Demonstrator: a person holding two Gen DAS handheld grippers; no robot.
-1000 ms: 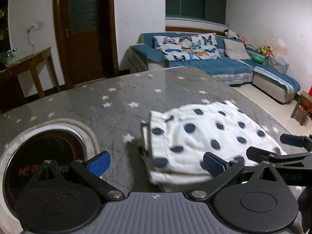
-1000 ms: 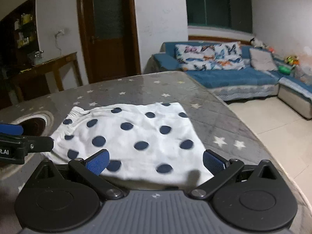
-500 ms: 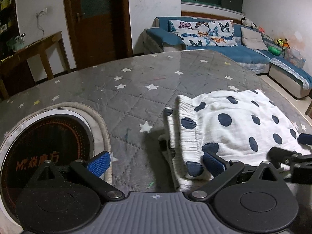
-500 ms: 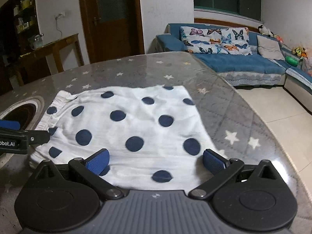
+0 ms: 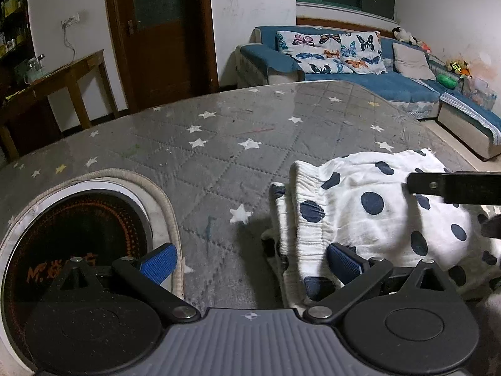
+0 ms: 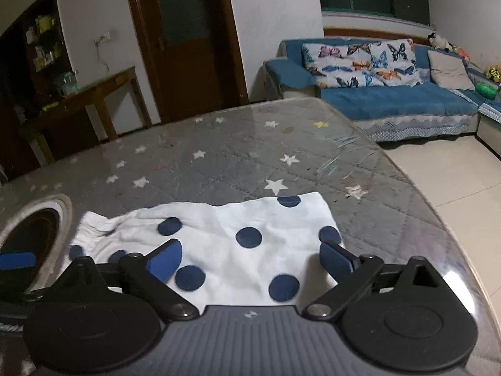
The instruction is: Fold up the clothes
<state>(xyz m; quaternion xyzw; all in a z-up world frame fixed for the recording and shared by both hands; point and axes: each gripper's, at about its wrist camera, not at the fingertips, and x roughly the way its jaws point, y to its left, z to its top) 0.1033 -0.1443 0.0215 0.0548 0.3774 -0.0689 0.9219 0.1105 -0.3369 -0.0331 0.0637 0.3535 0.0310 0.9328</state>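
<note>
A folded white garment with navy dots (image 5: pixel 360 206) lies on the grey star-quilted table (image 5: pixel 219 144), its ribbed band facing left. My left gripper (image 5: pixel 250 260) is open at that banded edge, with its right pad over the band and its left pad over bare table. In the right wrist view the garment (image 6: pixel 219 228) lies flat under my right gripper (image 6: pixel 250 258). The right jaws stand wide and are closing, with the cloth's near part between the pads and no pinch visible. One black right-gripper finger (image 5: pixel 454 186) reaches over the garment.
A round dark inset with a pale rim (image 5: pixel 78 228) sits in the table at the left. The table's curved right edge (image 6: pixel 438 219) drops to a tiled floor. A blue sofa (image 5: pixel 360 75), a wooden side table (image 5: pixel 62 75) and a door stand beyond.
The left gripper came closer to the garment's banded edge, then held still. The right gripper shifted across the garment, whose far edge now sits lower in its view, and its pads have narrowed slightly.
</note>
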